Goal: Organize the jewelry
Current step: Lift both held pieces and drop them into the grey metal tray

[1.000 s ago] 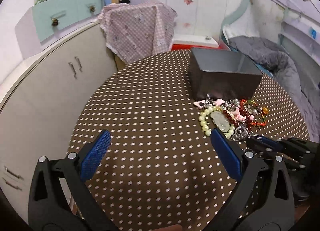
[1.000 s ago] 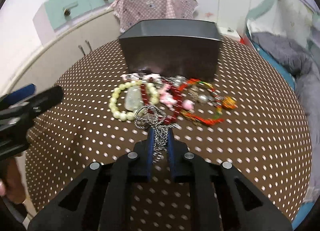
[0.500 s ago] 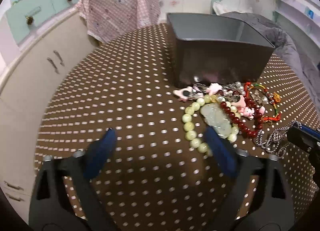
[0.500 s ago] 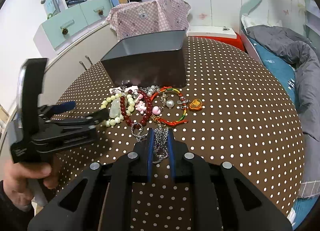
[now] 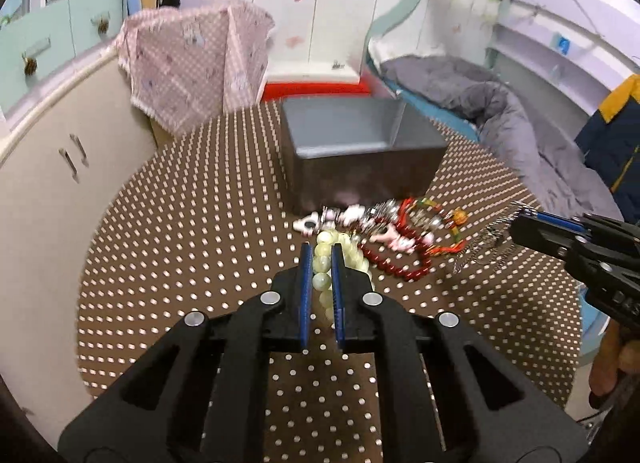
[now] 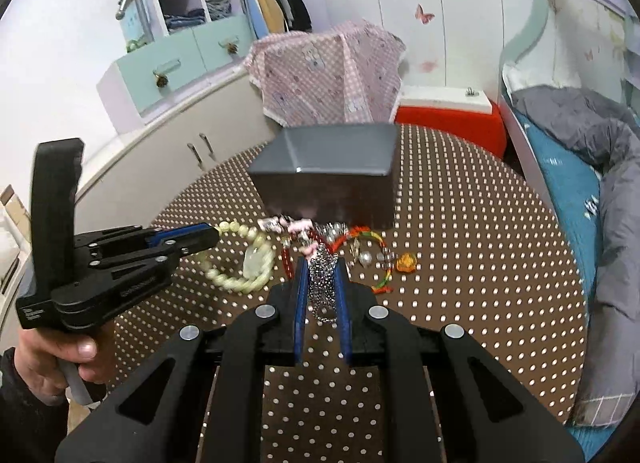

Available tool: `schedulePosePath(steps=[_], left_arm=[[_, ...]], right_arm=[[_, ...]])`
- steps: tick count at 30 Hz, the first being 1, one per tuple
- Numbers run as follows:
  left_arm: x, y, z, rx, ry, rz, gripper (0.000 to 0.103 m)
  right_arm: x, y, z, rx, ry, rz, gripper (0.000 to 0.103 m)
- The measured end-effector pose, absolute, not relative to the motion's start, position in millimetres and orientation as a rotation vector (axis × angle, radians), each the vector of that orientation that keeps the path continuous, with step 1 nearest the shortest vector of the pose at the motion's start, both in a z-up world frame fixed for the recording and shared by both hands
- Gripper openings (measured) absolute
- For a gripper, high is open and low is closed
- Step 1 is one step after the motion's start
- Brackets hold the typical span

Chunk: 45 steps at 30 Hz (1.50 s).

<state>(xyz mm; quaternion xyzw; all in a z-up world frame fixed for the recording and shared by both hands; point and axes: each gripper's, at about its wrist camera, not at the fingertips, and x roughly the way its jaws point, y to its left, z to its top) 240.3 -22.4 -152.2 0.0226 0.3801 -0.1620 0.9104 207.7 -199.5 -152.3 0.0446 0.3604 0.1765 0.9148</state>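
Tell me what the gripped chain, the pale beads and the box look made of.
Chain: silvery metal links, glinting. Pale beads: glossy, translucent green, jade-like stone or glass; unclear which. Box: dark grey, smooth, faintly reflective walls, probably plastic or coated board.

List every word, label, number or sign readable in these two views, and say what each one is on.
None can be read.
Embossed lettering on the side of the left gripper, seen from the right wrist: too small and blurred.
Blue tag on the shelf by the bed: a white mark, illegible.
Gray box: no label visible.
Butterfly stickers on the wall: pictures, no text.
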Motion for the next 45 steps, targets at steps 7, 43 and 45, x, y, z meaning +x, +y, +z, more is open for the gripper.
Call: schedulePosePath(steps=[7,43,45], left_arm=[[226,-19,-118,0.045,0.697,-0.358,0.009],[339,-48,-68,-0.050,0.641,-0.306,0.098],[338,-41,-69,-0.050,0.655,-0.276,0.098]], right_arm=[[200,-203,-128,0.091,0.678,0.392,0.011],[350,-202,-101,0.132,0.749,0.355,0.048],[348,-210,-98,0.143,0.730,0.308,0.088]])
